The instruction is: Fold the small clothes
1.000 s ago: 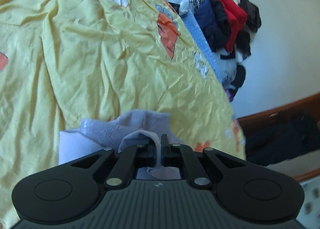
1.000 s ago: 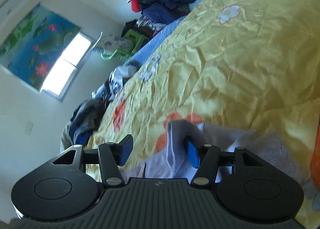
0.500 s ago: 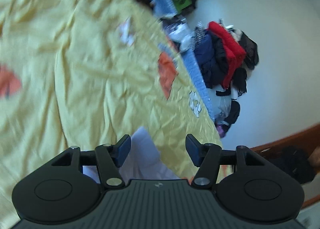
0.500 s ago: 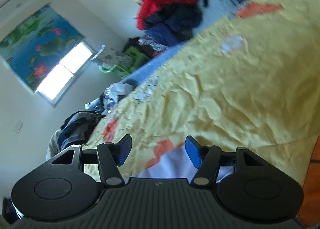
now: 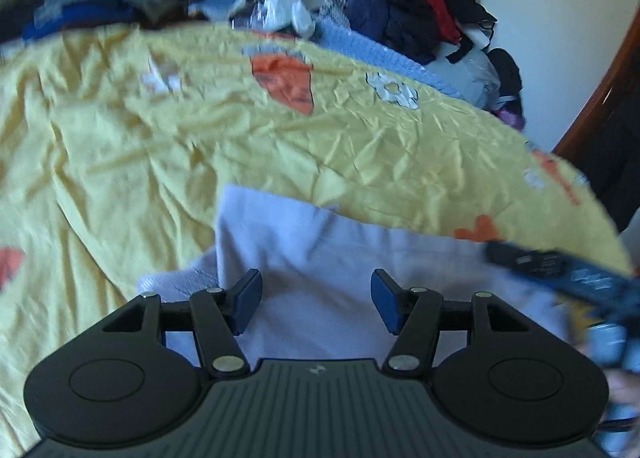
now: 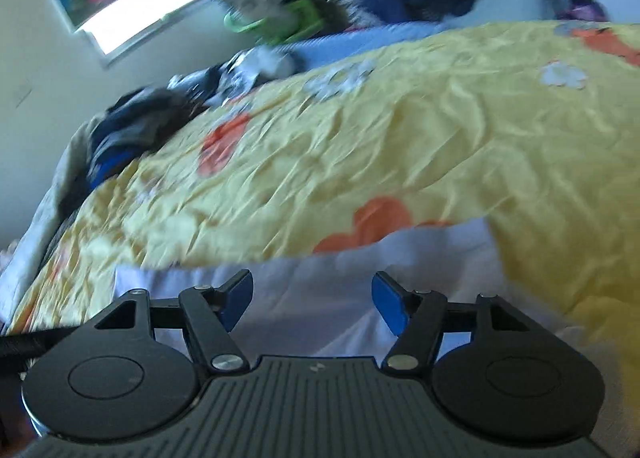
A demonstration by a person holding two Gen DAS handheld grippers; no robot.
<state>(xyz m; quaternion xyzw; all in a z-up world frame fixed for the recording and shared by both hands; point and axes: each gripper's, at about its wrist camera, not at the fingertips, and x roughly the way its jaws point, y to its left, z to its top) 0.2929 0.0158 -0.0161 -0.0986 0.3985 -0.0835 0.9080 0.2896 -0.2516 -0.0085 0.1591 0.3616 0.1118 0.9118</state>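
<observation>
A bed [image 5: 360,145] under a yellow flowered sheet carries a pale lavender garment [image 5: 320,250], apparently lying flat.

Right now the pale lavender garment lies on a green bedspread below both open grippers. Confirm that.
Not quite: the bedspread is yellow with orange and white flowers, as the left wrist view shows. The lavender garment does lie on it, below the open left gripper and the opening right gripper.

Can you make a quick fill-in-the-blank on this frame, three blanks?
1. The pale garment lies on a bedspread whose main colour is ____.
2. Between the left gripper fingers, the garment is ____ gripped.
3. The bright garment topping the clothes pile is ____.

Missing words: yellow; not; red
</observation>
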